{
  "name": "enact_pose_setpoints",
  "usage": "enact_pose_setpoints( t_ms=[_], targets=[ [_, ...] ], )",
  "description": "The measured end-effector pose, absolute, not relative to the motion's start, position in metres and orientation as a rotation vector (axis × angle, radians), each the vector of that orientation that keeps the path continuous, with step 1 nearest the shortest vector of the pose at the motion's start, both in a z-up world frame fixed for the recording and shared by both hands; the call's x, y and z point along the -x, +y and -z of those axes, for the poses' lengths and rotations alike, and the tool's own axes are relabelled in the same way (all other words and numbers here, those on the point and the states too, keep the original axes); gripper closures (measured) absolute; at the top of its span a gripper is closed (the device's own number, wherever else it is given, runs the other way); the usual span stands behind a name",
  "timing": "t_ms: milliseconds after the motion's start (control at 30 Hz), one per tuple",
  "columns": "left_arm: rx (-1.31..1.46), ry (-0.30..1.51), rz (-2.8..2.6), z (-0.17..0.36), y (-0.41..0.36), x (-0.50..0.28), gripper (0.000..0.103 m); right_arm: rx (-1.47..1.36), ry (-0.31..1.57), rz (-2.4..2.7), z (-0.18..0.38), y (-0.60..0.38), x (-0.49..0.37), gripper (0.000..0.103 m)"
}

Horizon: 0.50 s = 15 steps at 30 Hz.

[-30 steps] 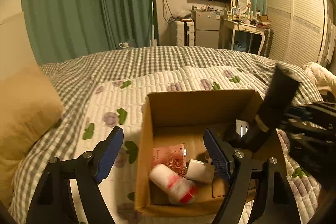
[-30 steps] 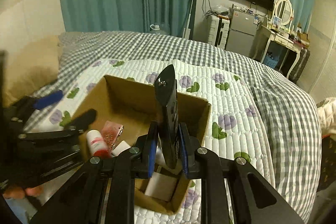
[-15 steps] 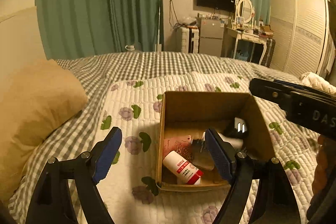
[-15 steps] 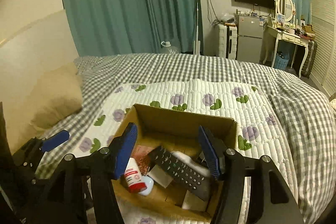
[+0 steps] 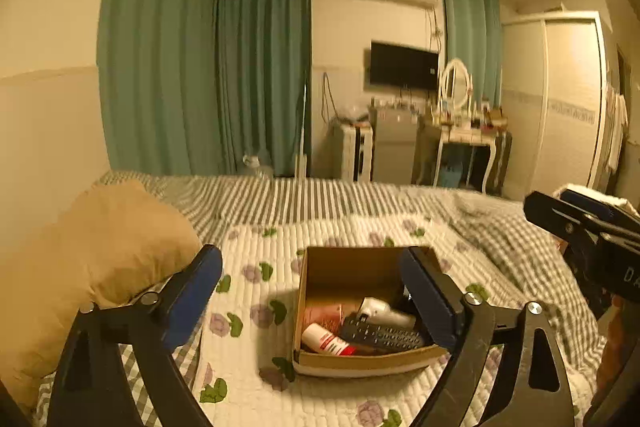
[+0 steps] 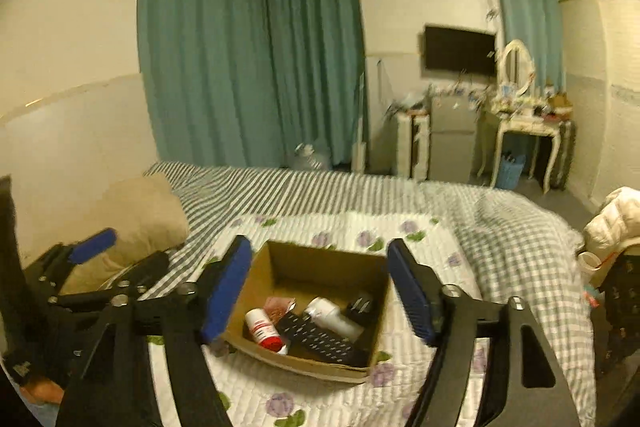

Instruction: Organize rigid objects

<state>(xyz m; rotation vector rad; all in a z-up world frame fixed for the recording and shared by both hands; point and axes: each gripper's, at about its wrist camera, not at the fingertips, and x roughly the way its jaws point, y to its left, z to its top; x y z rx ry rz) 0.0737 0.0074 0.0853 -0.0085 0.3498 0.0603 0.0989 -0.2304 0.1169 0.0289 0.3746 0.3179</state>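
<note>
An open cardboard box (image 5: 348, 267) sits on the flowered quilt; it also shows in the right wrist view (image 6: 320, 263). Inside lie a black remote (image 5: 380, 337) (image 6: 320, 341), a white bottle with a red cap (image 5: 326, 339) (image 6: 264, 329), a white tube (image 5: 384, 311) (image 6: 334, 317), a pink packet (image 5: 320, 313) and a black plug (image 6: 362, 305). My left gripper (image 5: 316, 295) is open and empty, raised above and behind the box. My right gripper (image 6: 320, 291) is open and empty, also raised back from the box.
A tan pillow (image 5: 92, 259) lies at the left of the bed. Checked bedding (image 6: 500, 235) covers the far and right side. Cream clothing (image 6: 612, 215) lies at the right edge. Curtains, TV and a dressing table stand at the far wall.
My right gripper opened and let go of the black remote, which now lies in the box. Both grippers have pulled up and back from the box.
</note>
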Motion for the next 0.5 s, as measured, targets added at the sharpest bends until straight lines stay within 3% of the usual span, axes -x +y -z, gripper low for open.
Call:
enact_pose_setpoints(
  t_ms=[33,100,500],
  targets=[
    [0.011,0.334,-0.061,-0.084,0.007,-0.069,0.002,-0.031,0.352,-0.307,-0.116,-0.234,-0.093,0.013],
    [0.018,0.314,-0.064,-0.078,0.007,-0.062,0.000,-0.032,0.336,-0.294,-0.107,-0.236,-0.084,0.000],
    [-0.015,0.313,-0.114,-0.009,0.013,-0.060,0.000,0.012,0.362,-0.221,-0.028,-0.236,-0.092,0.000]
  ],
)
